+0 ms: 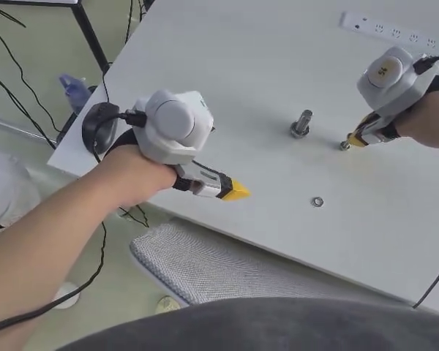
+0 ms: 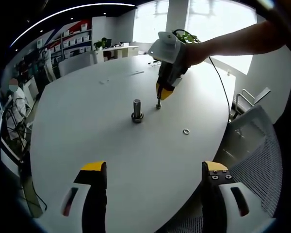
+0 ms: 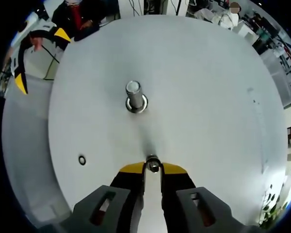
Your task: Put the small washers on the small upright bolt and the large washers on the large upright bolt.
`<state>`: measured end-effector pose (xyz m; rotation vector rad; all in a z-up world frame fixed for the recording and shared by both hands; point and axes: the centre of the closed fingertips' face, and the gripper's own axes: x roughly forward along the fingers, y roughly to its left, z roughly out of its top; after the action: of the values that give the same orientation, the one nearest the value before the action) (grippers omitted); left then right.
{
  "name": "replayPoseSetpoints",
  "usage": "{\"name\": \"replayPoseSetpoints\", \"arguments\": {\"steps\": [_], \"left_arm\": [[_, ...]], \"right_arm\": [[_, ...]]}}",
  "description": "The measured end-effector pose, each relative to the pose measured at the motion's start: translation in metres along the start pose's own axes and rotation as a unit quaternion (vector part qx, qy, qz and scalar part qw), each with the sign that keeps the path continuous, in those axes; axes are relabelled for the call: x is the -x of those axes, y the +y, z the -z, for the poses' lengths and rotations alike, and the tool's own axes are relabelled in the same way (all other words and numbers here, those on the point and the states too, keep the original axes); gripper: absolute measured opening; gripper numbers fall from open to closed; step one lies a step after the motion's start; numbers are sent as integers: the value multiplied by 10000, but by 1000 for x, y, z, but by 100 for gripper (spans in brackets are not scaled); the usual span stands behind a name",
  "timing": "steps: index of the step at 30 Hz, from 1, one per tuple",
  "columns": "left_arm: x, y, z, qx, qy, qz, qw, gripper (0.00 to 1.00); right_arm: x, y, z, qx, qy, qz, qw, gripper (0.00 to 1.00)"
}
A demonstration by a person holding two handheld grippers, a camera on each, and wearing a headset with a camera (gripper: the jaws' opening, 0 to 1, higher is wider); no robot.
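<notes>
Small bolt (image 3: 153,164): mostly hidden between right gripper (image 3: 153,170) tips. Loose washer (image 1: 317,201): too small to size. Power strip (image 1: 384,29): cut by right edge.

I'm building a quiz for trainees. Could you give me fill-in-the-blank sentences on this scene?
The left gripper has its jaws wide ___. The right gripper has its tips at the small bolt, not the ___ one. A single loose washer lies flat on the white ___.
Missing words: open; large; table.

White table (image 1: 227,66), large upright bolt (image 1: 301,123), small upright bolt (image 1: 344,145) beside it, one loose washer (image 1: 317,201), probably a power strip (image 1: 395,31).
</notes>
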<state>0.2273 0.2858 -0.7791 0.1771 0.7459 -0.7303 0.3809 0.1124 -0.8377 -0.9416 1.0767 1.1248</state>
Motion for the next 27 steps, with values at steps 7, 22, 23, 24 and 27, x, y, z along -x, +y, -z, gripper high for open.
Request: {"name": "replayPoseSetpoints", "arguments": {"steps": [7,22,23,24,27], "left_arm": [[0,0,5,49,29,11,10000,80],[3,2,3,-1,-56,24,10000,81],[3,2,2,-4,-61,23,10000,81],[3,3,1,3,-74,21,10000,81],[4,3,0,4,-76,31,10000,81]], "right_arm": [[-5,3,1,32,35,-27,10000,12],[-24,-5,6,85,128,-45,9999,12],[-24,-5,6,92,122,-46,9999,12],[-24,-4,6,76,124,-48,9999,12],[-24,-2,6,89,123,-52,9999,12]]}}
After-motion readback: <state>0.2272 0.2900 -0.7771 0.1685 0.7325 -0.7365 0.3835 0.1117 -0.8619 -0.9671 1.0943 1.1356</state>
